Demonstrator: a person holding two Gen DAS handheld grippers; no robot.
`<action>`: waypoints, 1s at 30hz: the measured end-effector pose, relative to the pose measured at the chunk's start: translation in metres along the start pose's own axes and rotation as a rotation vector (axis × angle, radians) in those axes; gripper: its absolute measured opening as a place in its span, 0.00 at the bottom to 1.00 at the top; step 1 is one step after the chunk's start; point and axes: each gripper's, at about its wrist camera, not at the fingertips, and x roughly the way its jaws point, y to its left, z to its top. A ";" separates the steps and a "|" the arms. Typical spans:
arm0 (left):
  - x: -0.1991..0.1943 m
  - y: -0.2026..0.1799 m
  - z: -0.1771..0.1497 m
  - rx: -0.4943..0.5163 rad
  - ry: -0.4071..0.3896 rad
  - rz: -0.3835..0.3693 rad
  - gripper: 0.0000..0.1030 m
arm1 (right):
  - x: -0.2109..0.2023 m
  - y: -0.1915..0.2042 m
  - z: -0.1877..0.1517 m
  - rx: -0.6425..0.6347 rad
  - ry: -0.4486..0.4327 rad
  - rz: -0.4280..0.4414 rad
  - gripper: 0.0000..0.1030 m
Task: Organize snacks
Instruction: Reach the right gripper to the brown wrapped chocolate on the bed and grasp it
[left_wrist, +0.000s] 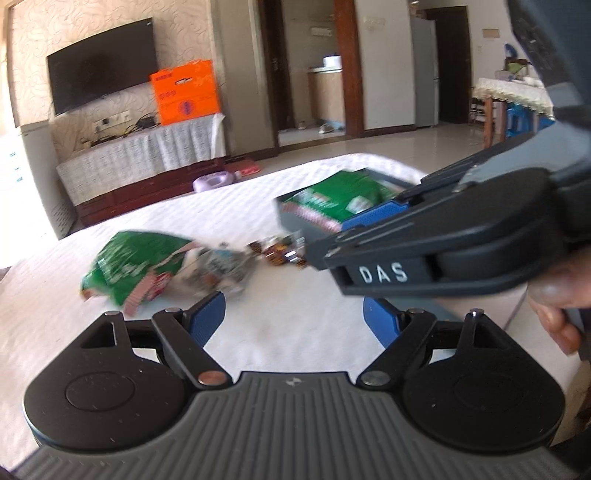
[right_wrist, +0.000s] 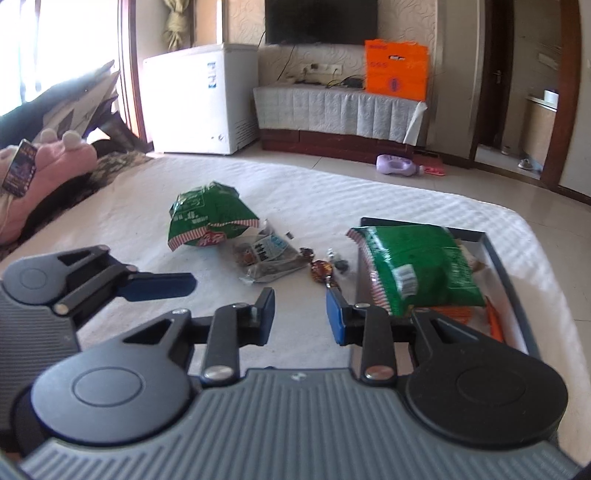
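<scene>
Spread over the white surface (right_wrist: 147, 229): tray (right_wrist: 513, 266) at right, already holding one green bag (right_wrist: 417, 266); second green bag (right_wrist: 207, 218) ahead-left, nearer left hand-held gripper (left_wrist: 293, 314), released. Candies (right_wrist: 321, 267) straight ahead of right hand-held gripper (right_wrist: 300, 314), parted, empty.

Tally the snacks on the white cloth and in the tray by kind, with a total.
Green snack bags: 2, one loose on the cloth, one in the tray
Clear printed packets: 1
Small wrapped candies: about 3, blurred
Orange packets in tray: 1, partly hidden
Total: about 7
</scene>
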 end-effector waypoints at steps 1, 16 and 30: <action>0.001 0.005 -0.002 -0.009 0.012 0.014 0.83 | 0.007 0.001 0.002 -0.001 0.006 -0.007 0.33; 0.009 0.059 -0.005 -0.088 0.043 0.040 0.83 | 0.108 0.002 0.024 -0.110 0.180 -0.080 0.31; 0.018 0.068 -0.005 -0.119 0.063 0.045 0.83 | 0.132 -0.003 0.035 -0.055 0.178 -0.100 0.30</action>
